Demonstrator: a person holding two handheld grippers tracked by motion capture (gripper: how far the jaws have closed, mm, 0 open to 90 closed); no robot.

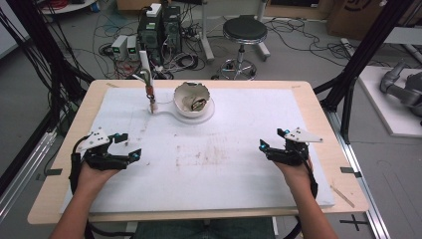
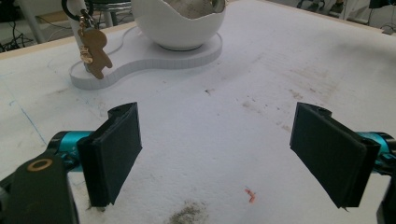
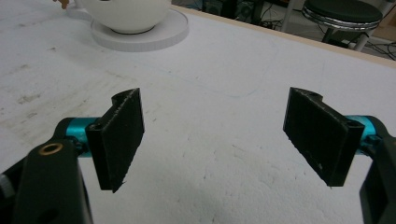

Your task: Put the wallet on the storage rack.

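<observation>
On the white mat (image 1: 224, 169) that covers the wooden table (image 1: 318, 114) we see both grippers resting low and well apart, the left gripper (image 1: 130, 148) near the left edge and the right gripper (image 1: 271, 141) near the right, each with its jaws spread wide and nothing between them. The left gripper view brings out what the high view leaves too small to read: a gingerbread-man charm (image 2: 95, 53) hangs from a ring on a short post, just above the narrow end of a white peanut-shaped base (image 2: 140, 58), and a small orange fleck (image 2: 250, 195) lies on the mat between the jaws. The right gripper view looks past its own open jaws to the round end of that base (image 3: 140, 37) and to a black stool (image 3: 343, 14) beyond the table edge. The cracked-egg bowl (image 1: 191, 97) stands on the wide end of the base, far from both grippers at the back of the mat; something dark and metallic lies inside it, but we cannot tell what. The mat is stained brown in the middle. Behind the table the grey floor carries computer towers (image 1: 159, 30), tangled cables and the stool (image 1: 244, 32).
</observation>
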